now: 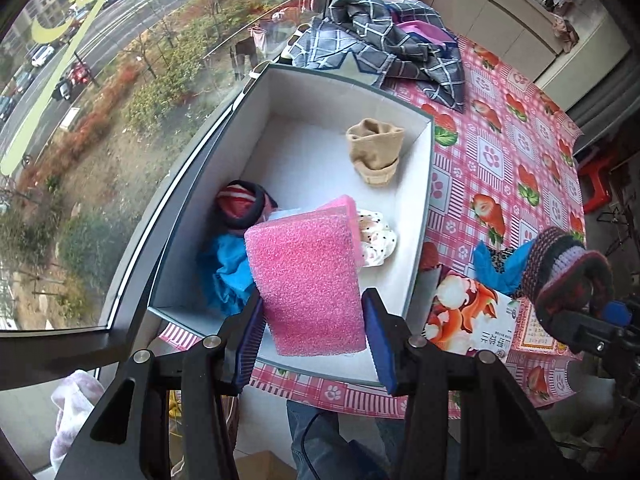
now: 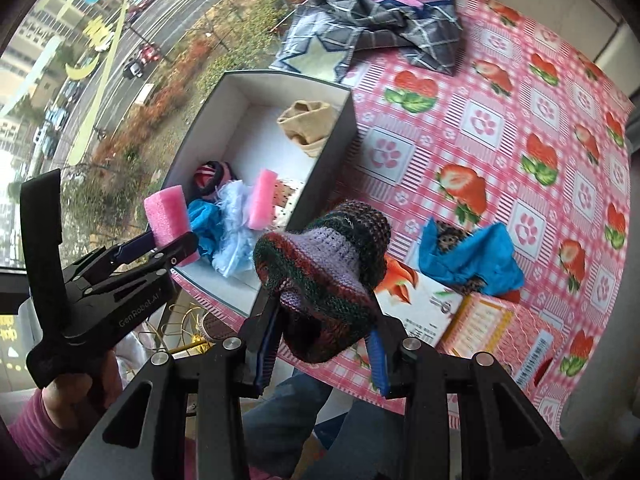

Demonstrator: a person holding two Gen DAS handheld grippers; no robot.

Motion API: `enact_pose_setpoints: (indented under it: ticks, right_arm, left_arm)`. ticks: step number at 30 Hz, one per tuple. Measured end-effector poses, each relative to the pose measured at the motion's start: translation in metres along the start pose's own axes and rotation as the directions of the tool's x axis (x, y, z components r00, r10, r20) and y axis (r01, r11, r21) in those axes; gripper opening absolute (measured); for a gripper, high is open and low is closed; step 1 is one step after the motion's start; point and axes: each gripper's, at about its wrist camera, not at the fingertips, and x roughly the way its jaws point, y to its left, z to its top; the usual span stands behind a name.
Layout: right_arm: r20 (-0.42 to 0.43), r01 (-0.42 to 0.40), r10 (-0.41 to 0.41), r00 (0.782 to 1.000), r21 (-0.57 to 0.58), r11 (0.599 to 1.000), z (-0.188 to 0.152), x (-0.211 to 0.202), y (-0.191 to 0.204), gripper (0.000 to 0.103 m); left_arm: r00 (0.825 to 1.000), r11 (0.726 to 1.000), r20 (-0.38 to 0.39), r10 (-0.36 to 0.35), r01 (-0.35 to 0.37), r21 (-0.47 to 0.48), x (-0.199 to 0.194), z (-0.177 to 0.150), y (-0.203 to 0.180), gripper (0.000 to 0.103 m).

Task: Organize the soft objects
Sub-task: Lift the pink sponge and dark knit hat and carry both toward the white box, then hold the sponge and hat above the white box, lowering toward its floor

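Two claws, both loaded. Left claw (image 1: 312, 336) clamped across pink sponge (image 1: 308, 280), gripped at its near end so the rest sticks out forward over the near part of the box (image 1: 424, 184); looks staged for a drop inside. From the right view, same left claw (image 2: 170, 250) seen side-on, sponge (image 2: 166, 216) pinched between the pads, above the box's near left corner.

Right claw (image 2: 320, 344) closed on knit hat (image 2: 326, 276), held up over desk (image 2: 500, 128) just right of the box wall; likely queued to go in after the sponge. Hat bunched, brim hanging down between the pads, so grip looks secure enough.

Already in box (image 2: 348, 120): tan sock (image 1: 374, 152) at far right corner, striped roll (image 1: 244, 204) against left wall, blue cloth (image 1: 226, 276) below it, dotted cloth (image 1: 376, 240) by right wall, second pink sponge (image 2: 262, 198), pale blue fringe (image 2: 234, 232). Clustered at the near end, far half mostly free besides the sock.

Not yet boxed: blue bag (image 2: 468, 256) lying on a printed carton (image 2: 436, 304) on desk, plaid cloth (image 1: 384, 44) heaped at far edge beyond box.

Judgement: mid-task. Sponge best released toward the open middle, not onto the pile.
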Motion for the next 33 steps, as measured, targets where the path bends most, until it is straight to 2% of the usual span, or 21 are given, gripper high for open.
enact_pose_setpoints:
  ticks: [18, 33]
  right_arm:
    - [-0.033, -0.015, 0.012, 0.999, -0.073, 0.997, 0.030, 0.023, 0.034, 0.040]
    - [-0.046, -0.019, 0.015, 0.999, -0.085, 0.996, 0.040, 0.030, 0.041, 0.040]
  left_arm:
    - [1.000, 0.999, -0.021, 0.021, -0.022, -0.035, 0.010, 0.008, 0.017, 0.052]
    - [0.999, 0.999, -0.043, 0.029, -0.031, -0.042, 0.017, 0.012, 0.023, 0.052]
